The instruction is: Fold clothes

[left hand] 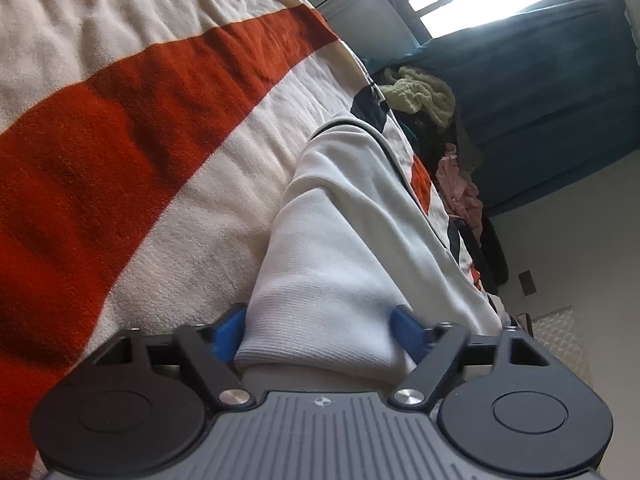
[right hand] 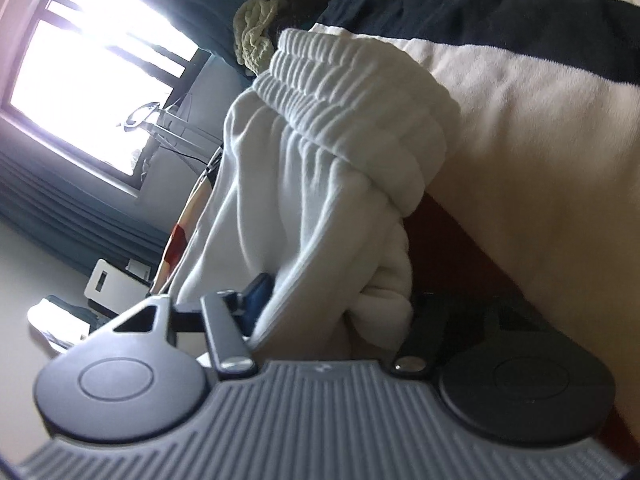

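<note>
A white garment (left hand: 344, 232) with a dark piped seam lies on a striped cream, orange and navy blanket (left hand: 132, 120). My left gripper (left hand: 320, 330) is shut on its ribbed hem, with the blue fingers (left hand: 230, 330) pressed into the cloth on both sides. In the right wrist view the same white garment (right hand: 320, 184) shows its gathered elastic waistband (right hand: 360, 92). My right gripper (right hand: 320, 300) is shut on the cloth below the waistband. One blue finger (right hand: 258, 296) shows; the other is hidden under the fabric.
A pile of other clothes, yellow-green (left hand: 420, 96) and pink (left hand: 456, 184), lies at the far end of the blanket; it also shows in the right wrist view (right hand: 256, 36). Teal curtains (left hand: 540, 92) and a bright window (right hand: 92, 68) are beyond. A white box (right hand: 112, 284) stands on the floor.
</note>
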{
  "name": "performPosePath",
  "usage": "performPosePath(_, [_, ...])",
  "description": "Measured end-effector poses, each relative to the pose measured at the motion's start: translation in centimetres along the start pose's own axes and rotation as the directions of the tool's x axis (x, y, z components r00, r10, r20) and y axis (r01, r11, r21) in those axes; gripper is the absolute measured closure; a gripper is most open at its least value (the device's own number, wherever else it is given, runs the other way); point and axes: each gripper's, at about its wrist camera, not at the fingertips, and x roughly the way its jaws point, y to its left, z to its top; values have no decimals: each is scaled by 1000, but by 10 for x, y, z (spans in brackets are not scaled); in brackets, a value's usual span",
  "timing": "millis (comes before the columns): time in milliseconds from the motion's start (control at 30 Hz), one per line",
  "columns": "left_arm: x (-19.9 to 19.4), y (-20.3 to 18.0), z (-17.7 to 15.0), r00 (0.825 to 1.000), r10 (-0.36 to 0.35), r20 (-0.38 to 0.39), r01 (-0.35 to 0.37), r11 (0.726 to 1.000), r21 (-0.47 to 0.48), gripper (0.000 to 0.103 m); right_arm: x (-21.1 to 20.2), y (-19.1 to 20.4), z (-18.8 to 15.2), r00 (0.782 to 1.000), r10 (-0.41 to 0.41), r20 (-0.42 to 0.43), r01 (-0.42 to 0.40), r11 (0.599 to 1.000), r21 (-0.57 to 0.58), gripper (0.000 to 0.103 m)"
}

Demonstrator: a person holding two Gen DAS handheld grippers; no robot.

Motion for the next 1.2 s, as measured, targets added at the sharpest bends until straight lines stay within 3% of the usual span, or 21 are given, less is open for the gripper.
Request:
performPosePath(133, [-2, -2, 0, 1000, 8, 9, -8, 1000, 10, 37, -10, 8, 0, 1000, 7, 12, -7, 1000, -2, 59])
performPosePath(233, [-8, -2, -1, 1000, -1, 24, 0, 1000, 18, 49, -13, 6, 2, 998, 51, 40, -52, 998, 31, 66])
performPosePath(300, [-13, -3, -1, 999, -35, 39, 34, 999, 22, 61, -21, 13, 2, 994, 87, 61, -88, 996, 15, 68])
performPosePath(400, [-24, -7, 1, 993, -96, 63, 95, 995, 19, 67, -33, 25, 3, 986, 140, 90, -138, 990, -23, 70])
performPosePath(633, [-51, -34, 8, 964, -230, 132, 226, 973, 48, 71, -62, 47, 14, 958, 242, 155, -226, 968, -112, 71])
performPosePath(833, [-55, -72, 13, 944, -292, 155, 287, 957, 52, 72, -86, 70, 41, 914, 336, 227, -298, 937, -184, 71])
performPosePath(1033, [-28, -132, 37, 924, -349, 156, 341, 937, 77, 72, -90, 85, 95, 874, 397, 280, -324, 906, -273, 71])
performPosePath(1200, [21, -205, 59, 921, -366, 134, 340, 923, 180, 72, -88, 75, 140, 831, 420, 364, -340, 902, -266, 72])
